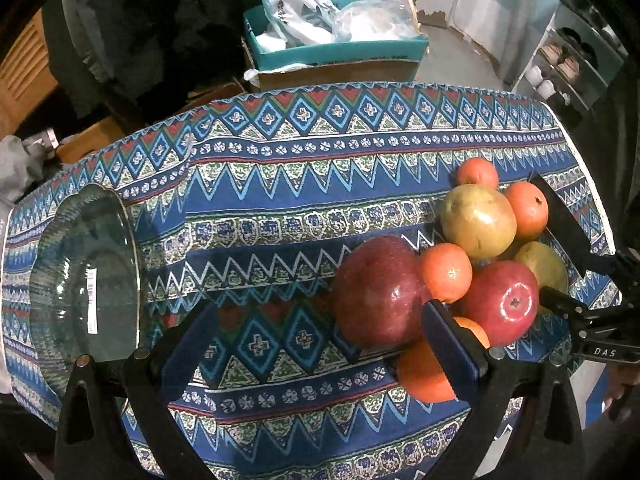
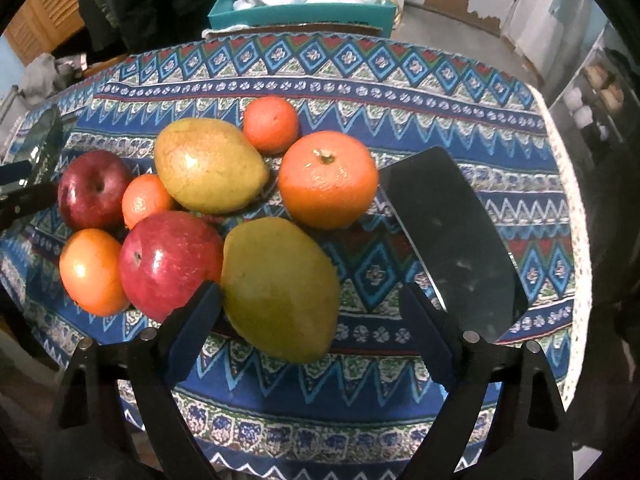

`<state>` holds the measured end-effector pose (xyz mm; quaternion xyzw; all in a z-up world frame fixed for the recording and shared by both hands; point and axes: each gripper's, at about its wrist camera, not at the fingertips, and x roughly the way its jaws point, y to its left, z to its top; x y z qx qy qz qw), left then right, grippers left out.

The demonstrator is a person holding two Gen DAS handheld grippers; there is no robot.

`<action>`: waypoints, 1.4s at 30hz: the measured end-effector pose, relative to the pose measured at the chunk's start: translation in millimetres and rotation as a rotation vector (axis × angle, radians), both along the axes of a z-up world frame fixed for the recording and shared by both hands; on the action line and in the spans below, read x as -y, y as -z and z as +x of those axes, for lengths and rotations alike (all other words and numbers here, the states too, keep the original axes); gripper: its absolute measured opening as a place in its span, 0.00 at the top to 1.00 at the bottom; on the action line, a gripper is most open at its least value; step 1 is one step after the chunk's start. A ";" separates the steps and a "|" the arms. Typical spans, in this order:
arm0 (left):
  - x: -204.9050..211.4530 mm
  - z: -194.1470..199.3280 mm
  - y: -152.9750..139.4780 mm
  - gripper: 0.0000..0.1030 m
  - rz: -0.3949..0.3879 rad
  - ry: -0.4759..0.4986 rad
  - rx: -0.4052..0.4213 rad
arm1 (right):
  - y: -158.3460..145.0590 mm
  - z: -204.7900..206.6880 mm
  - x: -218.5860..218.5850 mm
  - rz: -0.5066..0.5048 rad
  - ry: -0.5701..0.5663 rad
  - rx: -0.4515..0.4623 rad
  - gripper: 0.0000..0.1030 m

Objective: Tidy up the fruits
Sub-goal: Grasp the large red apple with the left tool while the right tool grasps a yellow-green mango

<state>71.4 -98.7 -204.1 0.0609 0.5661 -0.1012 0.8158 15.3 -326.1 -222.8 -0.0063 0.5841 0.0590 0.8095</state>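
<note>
Several fruits lie heaped on the patterned tablecloth [image 2: 360,80]. My right gripper [image 2: 310,334] is open and points down over a green-yellow mango [image 2: 280,288]; its left finger is at the mango's side and its right finger stands clear of it. Beyond lie a red apple [image 2: 170,264], a second mango [image 2: 208,164] and a large orange [image 2: 328,180]. My left gripper [image 1: 320,344] is open, with a dark red apple [image 1: 376,292] between its fingers close to the right one. An orange [image 1: 424,372] sits partly behind that finger. The right gripper [image 1: 592,320] shows at the heap's right.
A clear glass bowl [image 1: 84,276] stands at the table's left end. A dark flat slab [image 2: 452,240] lies right of the fruit. Behind the table sit a teal box [image 1: 336,52] with bags and, to the right, shelves [image 1: 560,64].
</note>
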 end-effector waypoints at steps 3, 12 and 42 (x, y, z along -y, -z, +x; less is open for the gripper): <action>2.1 2.8 3.7 0.01 -0.012 0.001 -0.013 | 6.1 3.5 -0.2 0.029 -0.003 -0.024 0.16; 12.2 10.9 17.0 0.01 -0.039 0.012 -0.055 | 15.9 7.9 10.6 0.177 0.036 -0.079 0.34; 34.1 18.9 50.9 0.32 -0.171 0.040 -0.163 | 16.0 14.0 14.7 0.014 0.038 -0.047 0.32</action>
